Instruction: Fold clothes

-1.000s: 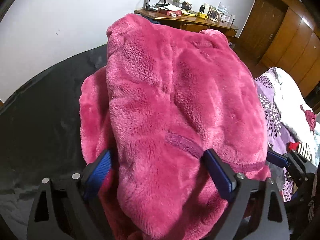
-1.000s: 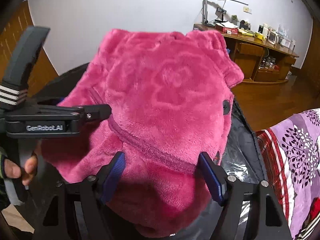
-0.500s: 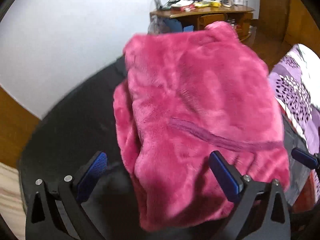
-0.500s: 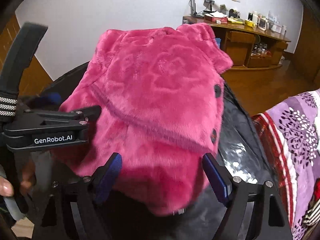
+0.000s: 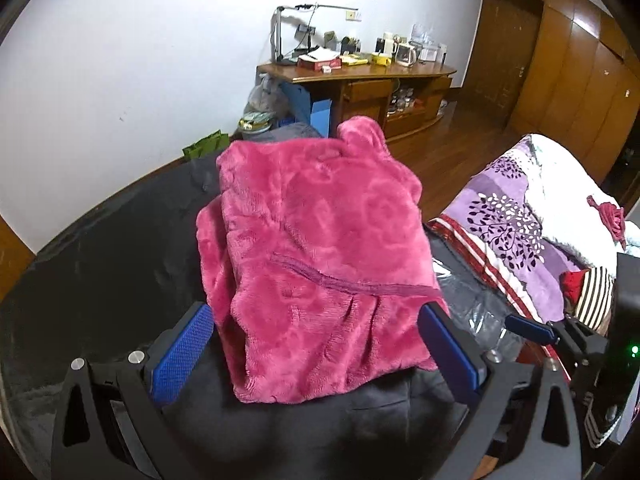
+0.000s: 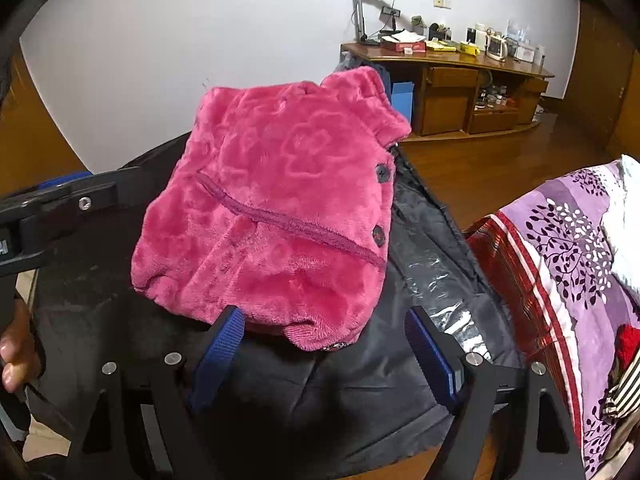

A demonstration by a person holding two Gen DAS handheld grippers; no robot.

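Note:
A folded pink fleece garment (image 5: 320, 248) lies on a black cloth-covered surface (image 5: 100, 272). It also shows in the right wrist view (image 6: 280, 216), with dark buttons along its right edge. My left gripper (image 5: 316, 344) is open and empty, its blue-padded fingers (image 5: 180, 354) apart at the garment's near edge. My right gripper (image 6: 326, 354) is open and empty, just in front of the garment's near hem. The left gripper's arm (image 6: 60, 208) shows at the left of the right wrist view.
A purple floral quilt (image 5: 516, 224) with other clothes lies to the right, also in the right wrist view (image 6: 560, 248). A wooden desk (image 5: 360, 80) with clutter stands against the white back wall. Clear plastic (image 6: 440, 280) lies on the black surface right of the garment.
Both grippers have let go of the pink garment and drawn back. The garment has dropped from close before the cameras and now rests folded on the black surface.

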